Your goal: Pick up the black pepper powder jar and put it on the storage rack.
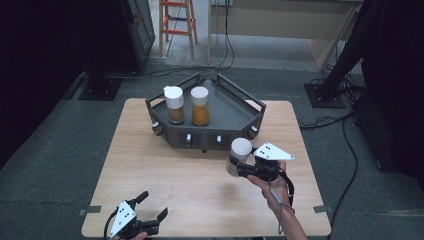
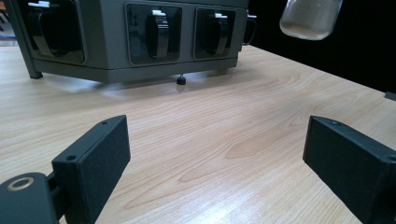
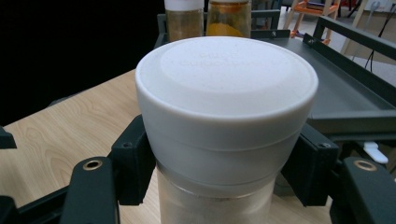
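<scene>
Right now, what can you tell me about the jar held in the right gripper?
The jar has a broad white cap, plastic by its look, over a clear body holding pale powder. It stands upright, off the wooden table, in front of the grey tray. The right gripper clamps it just below the cap, one jaw on each side. Nothing else touches it.

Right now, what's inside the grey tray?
Two white-capped jars stand in the grey tray: left jar with brownish contents, right jar with orange. The floor beneath them is covered. A third jar is in the right gripper, outside.
</scene>
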A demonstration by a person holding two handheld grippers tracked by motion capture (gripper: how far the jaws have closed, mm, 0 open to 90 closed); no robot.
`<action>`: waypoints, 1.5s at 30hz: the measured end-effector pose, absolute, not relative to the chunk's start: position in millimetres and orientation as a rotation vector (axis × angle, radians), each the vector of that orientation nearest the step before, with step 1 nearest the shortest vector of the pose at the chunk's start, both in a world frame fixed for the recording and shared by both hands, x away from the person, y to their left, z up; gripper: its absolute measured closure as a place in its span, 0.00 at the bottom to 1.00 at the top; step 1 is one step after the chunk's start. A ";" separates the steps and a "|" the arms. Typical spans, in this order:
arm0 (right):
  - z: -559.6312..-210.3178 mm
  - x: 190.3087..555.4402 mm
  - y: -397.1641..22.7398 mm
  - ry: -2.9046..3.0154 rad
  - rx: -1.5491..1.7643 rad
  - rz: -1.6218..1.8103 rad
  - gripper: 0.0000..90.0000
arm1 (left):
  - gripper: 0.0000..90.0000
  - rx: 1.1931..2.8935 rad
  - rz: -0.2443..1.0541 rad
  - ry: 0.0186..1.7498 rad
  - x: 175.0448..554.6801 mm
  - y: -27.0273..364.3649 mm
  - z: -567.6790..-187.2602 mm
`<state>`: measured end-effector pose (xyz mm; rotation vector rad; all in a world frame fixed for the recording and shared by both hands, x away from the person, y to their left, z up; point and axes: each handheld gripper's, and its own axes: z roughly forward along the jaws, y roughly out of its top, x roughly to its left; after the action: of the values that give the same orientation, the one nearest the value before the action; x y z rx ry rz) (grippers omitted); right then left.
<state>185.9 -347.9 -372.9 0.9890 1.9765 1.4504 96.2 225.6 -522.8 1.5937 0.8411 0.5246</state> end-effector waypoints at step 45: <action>-305.6 272.6 -306.6 1.930 1.063 1.418 0.38 | 0.08 1.584 0.524 0.841 96.3 227.6 -522.7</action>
<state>272.6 -306.6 -305.6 1.0629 1.9297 1.4183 96.3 227.6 -522.7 1.5842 0.8407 0.5244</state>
